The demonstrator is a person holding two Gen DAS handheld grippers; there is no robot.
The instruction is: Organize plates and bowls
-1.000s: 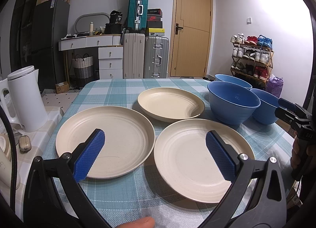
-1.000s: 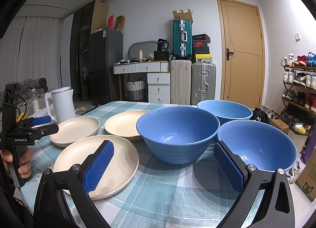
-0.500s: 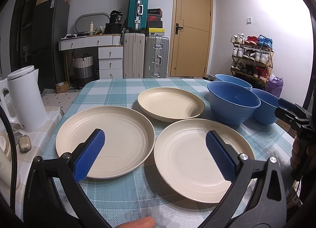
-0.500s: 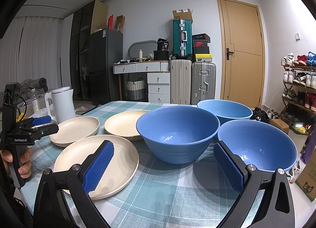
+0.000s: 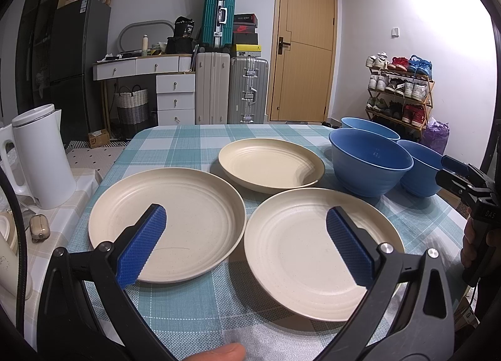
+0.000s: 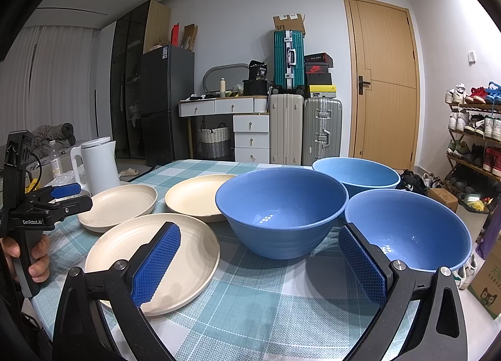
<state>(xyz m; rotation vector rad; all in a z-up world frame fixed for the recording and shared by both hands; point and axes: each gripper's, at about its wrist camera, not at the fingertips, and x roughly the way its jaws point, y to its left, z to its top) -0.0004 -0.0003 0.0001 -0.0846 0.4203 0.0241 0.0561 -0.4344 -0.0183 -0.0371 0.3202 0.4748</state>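
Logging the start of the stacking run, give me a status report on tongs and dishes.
Left tongs open, empty. Right tongs open, empty. Three cream plates and three blue bowls lie apart on the checked tablecloth, none stacked. Nothing in the way.

The left wrist camera sits low at the near edge of the table (image 5: 200,307), looking forward along its two spread fingers toward the door (image 5: 305,48) on the far wall, close over two cream plates. The right wrist camera is also low at the near edge, further toward the shoe rack side, close to the blue bowls (image 6: 281,214), facing the same door (image 6: 383,82). Both views share the tabletop, plates, bowls, kettle (image 5: 40,157) and suitcases beside the door. Each view catches the other gripper at its edge.
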